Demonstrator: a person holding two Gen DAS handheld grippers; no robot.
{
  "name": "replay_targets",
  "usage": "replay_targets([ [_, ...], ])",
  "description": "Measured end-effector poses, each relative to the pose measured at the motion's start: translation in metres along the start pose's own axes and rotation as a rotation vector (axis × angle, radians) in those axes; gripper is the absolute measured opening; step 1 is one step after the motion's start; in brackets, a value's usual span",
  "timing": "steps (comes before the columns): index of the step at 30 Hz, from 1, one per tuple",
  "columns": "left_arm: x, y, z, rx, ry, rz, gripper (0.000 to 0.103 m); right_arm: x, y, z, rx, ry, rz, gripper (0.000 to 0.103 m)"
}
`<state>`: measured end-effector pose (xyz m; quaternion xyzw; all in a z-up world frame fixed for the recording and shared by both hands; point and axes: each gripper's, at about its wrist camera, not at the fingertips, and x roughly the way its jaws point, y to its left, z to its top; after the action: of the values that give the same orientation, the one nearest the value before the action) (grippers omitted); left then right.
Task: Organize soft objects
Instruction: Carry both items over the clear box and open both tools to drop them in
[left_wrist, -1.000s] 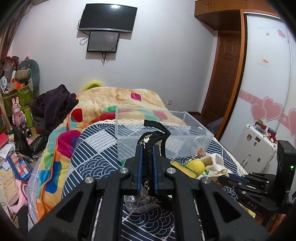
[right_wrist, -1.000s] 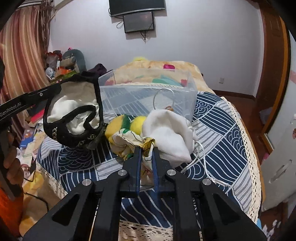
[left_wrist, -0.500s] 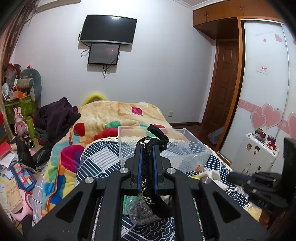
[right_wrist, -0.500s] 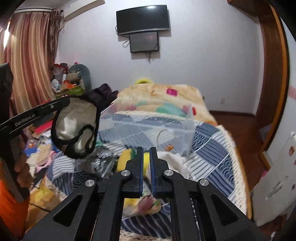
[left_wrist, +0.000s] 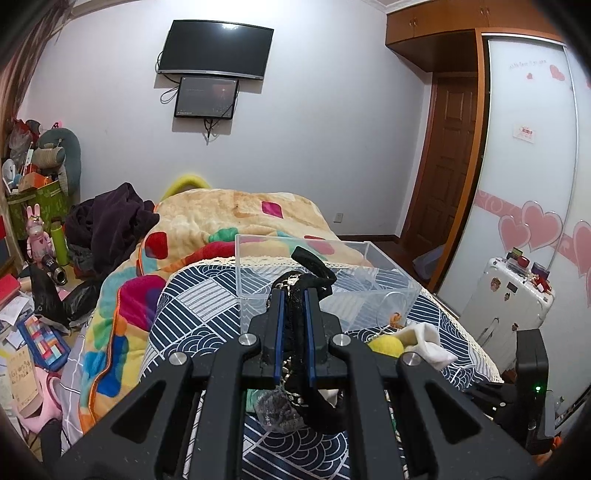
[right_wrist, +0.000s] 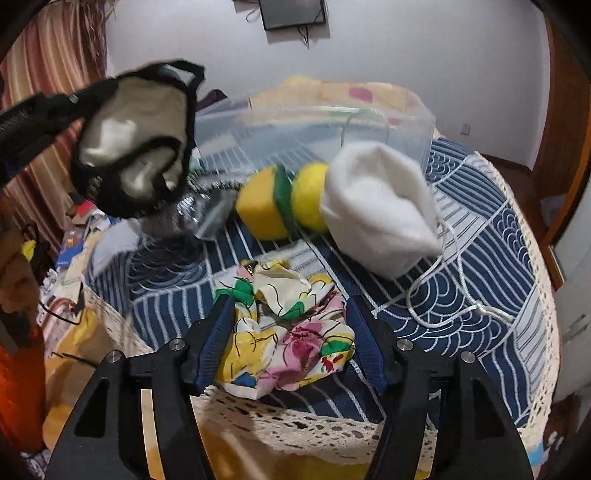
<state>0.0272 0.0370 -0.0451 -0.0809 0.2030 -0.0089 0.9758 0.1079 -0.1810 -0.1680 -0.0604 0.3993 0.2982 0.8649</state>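
My left gripper (left_wrist: 294, 295) is shut on a black-edged pouch with a chain (left_wrist: 299, 321), held in the air before the clear plastic box (left_wrist: 373, 284). In the right wrist view the pouch (right_wrist: 133, 140) hangs at upper left beside the box (right_wrist: 410, 122). My right gripper (right_wrist: 290, 314) is open, its jaws either side of a floral cloth (right_wrist: 288, 332) lying near the bed's front edge. A yellow and green sponge (right_wrist: 262, 203), a yellow ball (right_wrist: 308, 201) and a white drawstring bag (right_wrist: 376, 206) lie beyond it.
A crumpled clear plastic bag (right_wrist: 199, 214) lies left of the sponge. The blue patterned cover (right_wrist: 480, 258) has a lace edge (right_wrist: 295, 417). A colourful blanket (left_wrist: 236, 218) is behind the box. Floor clutter (left_wrist: 33, 295) is at left, a white suitcase (left_wrist: 506, 295) at right.
My right gripper has opened and dropped low over the floral cloth, which now lies on the bed between its jaws. My left gripper has lifted the pouch higher.
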Motion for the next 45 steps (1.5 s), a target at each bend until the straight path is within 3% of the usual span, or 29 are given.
replay_targets([
  [2,0.001,0.0,0.0,0.001,0.0,-0.003,0.009,-0.003,0.001,0.0,-0.011,-0.011,-0.005,0.05],
  [4,0.001,-0.001,0.001,0.006,-0.002,-0.004,0.009,-0.003,0.002,0.001,-0.017,-0.01,0.002,0.025],
  [7,0.0,-0.001,0.003,0.011,-0.012,-0.002,0.009,-0.008,0.003,0.003,-0.025,-0.024,0.003,0.014],
  [13,0.003,0.004,0.016,-0.011,-0.028,-0.024,0.009,-0.029,0.004,0.019,-0.036,-0.106,-0.022,0.013],
  [20,0.008,0.005,0.042,-0.019,-0.08,-0.035,0.009,-0.06,-0.001,0.06,-0.026,-0.265,-0.056,0.013],
  [28,0.033,0.005,0.068,-0.022,-0.121,-0.035,0.009,-0.062,-0.018,0.104,0.012,-0.374,-0.111,0.013],
  [37,0.098,0.006,0.079,-0.036,-0.055,0.003,0.009,-0.04,-0.033,0.136,0.044,-0.365,-0.144,0.013],
  [45,0.151,0.013,0.067,-0.036,0.091,0.029,0.009,-0.006,-0.038,0.148,0.021,-0.253,-0.138,0.014],
])
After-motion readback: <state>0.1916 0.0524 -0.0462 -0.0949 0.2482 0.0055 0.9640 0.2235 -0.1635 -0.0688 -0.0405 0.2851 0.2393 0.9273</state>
